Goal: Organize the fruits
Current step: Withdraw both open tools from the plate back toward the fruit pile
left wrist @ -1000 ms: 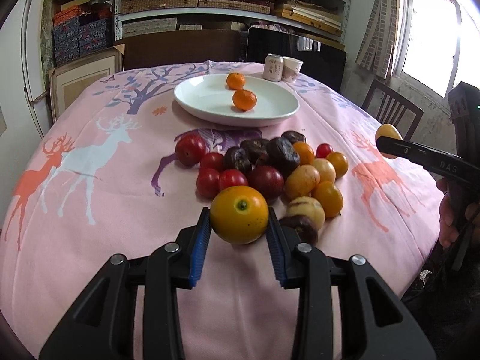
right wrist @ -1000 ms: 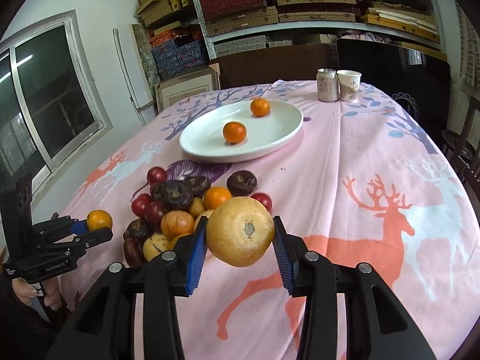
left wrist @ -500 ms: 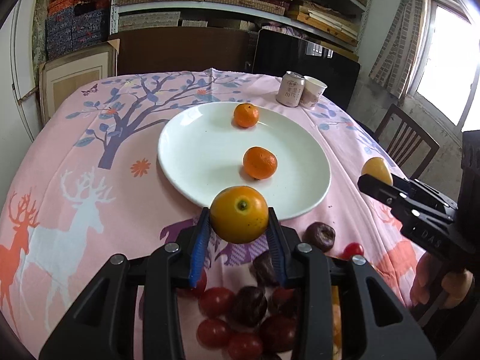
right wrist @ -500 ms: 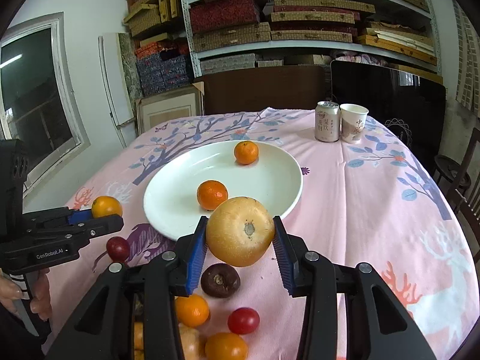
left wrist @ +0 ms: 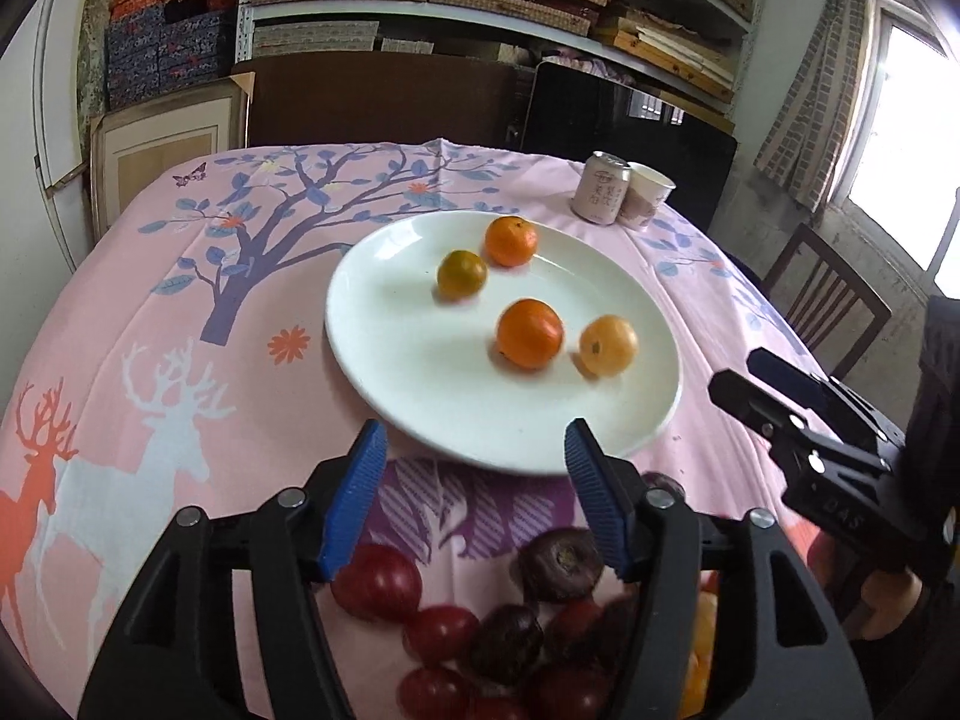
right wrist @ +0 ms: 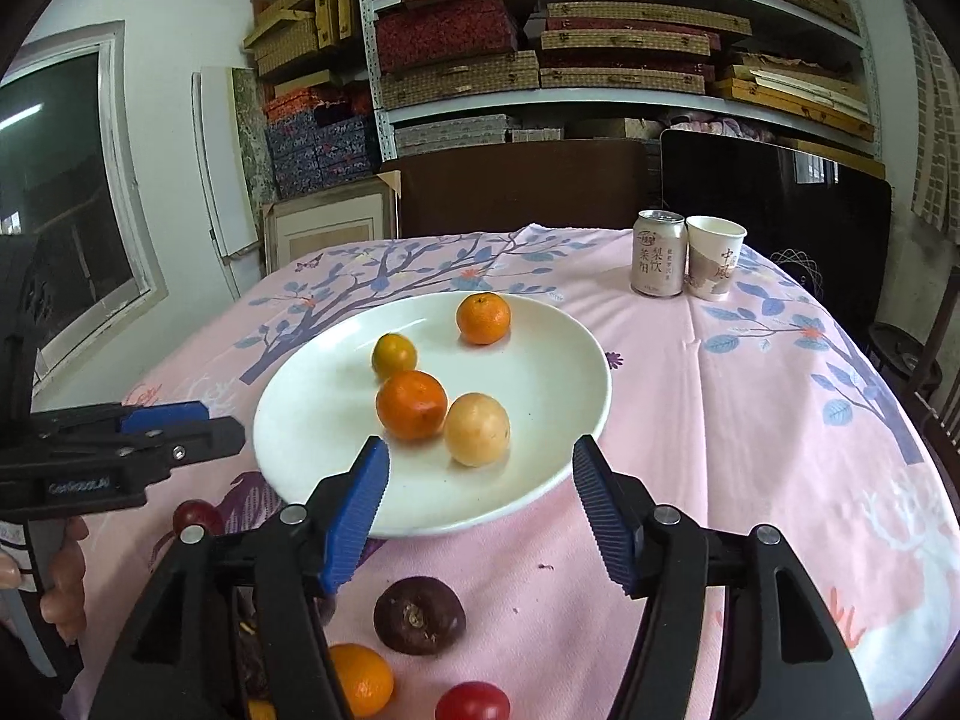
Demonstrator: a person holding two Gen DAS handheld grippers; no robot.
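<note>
We hold both grippers just short of the white plate [left wrist: 372, 354], which sits on the pink deer-print tablecloth [left wrist: 150, 360]. Our left gripper [left wrist: 474, 450] has its blue-padded jaws spread wide with nothing between them, its tips at the near rim of the plate. Our right gripper [right wrist: 480, 462] is likewise spread wide and empty, its tips over the plate's near edge.

Four fruits lie on the plate. The mandarin [right wrist: 483, 317] sits toward the far rim. The greenish-orange fruit [right wrist: 393, 355] lies nearer the plate's middle, and in the left wrist view it looks slightly blurred [left wrist: 461, 274]. The larger orange [right wrist: 411, 404] rests nearer to us, touching or almost touching the pale yellow fruit [right wrist: 477, 429] on its side toward the can; from the left wrist view a small gap shows between the two, so we cannot tell whether they touch.

On our side of the plate, off it, the rest of the pile lies on the cloth: a dark brown fruit [right wrist: 419, 615], red tomatoes [left wrist: 376, 581] and an orange one [right wrist: 359, 679] under the gripper frames.

Beyond the plate, at the far edge of the table, a drink can [right wrist: 658, 261] stands upright, touching or just beside a paper cup [right wrist: 714, 264].
</note>
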